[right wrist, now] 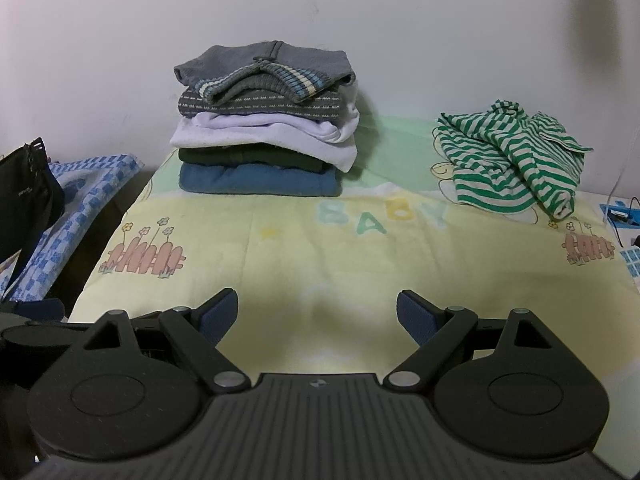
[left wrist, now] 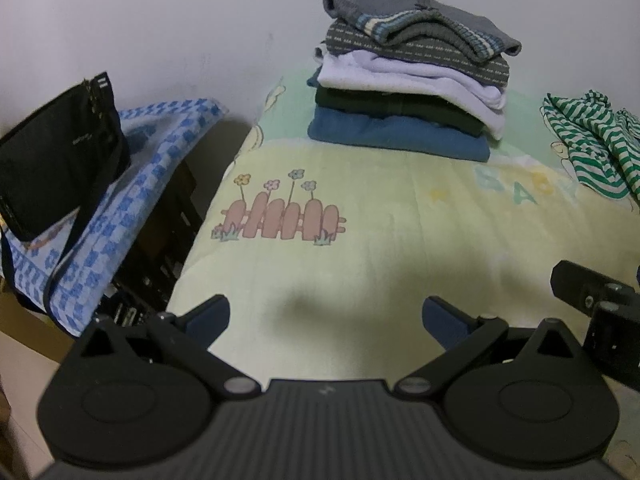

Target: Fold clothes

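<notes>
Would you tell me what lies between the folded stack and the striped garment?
Only bare blanket separates the folded stack from the striped garment, clearest in the right wrist view.

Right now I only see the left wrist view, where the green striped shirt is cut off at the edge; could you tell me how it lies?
Observer: The striped shirt lies crumpled and unfolded on the far right part of the blanket, apart from the folded pile.
Operator: Thank you. Is the right claw free to fetch it?
Observer: Yes, the right claw is open and holds nothing, with the shirt ahead of it and to its right.
</notes>
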`<state>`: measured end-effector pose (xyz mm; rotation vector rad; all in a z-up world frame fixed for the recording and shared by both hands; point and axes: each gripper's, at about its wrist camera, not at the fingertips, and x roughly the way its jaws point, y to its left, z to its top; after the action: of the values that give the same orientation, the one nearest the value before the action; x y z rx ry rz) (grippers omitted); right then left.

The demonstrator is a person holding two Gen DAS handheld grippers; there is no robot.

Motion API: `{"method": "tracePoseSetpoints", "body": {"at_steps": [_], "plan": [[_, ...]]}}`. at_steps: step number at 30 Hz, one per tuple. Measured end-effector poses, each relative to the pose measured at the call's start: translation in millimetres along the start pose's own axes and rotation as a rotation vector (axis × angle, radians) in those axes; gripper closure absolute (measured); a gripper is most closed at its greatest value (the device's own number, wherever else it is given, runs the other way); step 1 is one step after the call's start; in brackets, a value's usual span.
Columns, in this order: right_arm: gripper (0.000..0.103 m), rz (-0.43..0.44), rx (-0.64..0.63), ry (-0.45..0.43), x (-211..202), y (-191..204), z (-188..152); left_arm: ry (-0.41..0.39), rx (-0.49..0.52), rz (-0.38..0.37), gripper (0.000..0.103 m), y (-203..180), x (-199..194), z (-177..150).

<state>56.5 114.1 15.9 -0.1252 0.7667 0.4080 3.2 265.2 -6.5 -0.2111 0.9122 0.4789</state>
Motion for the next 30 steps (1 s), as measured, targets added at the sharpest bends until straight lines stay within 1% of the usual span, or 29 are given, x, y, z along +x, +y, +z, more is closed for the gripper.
{"method": "tracePoseSetpoints", "body": {"at_steps": [14,30], "plan": [[0.014,-0.020,0.022,0.017,4.5,-6.2,0.1,0.014,0.018,0.000,0.001,-8.7,2.9,1.6],[0.014,-0.011,0.009,0.014,3.1,-3.7,0.6,0.029,-0.005,0.012,0.001,-6.3,3.4,-0.3]]}}
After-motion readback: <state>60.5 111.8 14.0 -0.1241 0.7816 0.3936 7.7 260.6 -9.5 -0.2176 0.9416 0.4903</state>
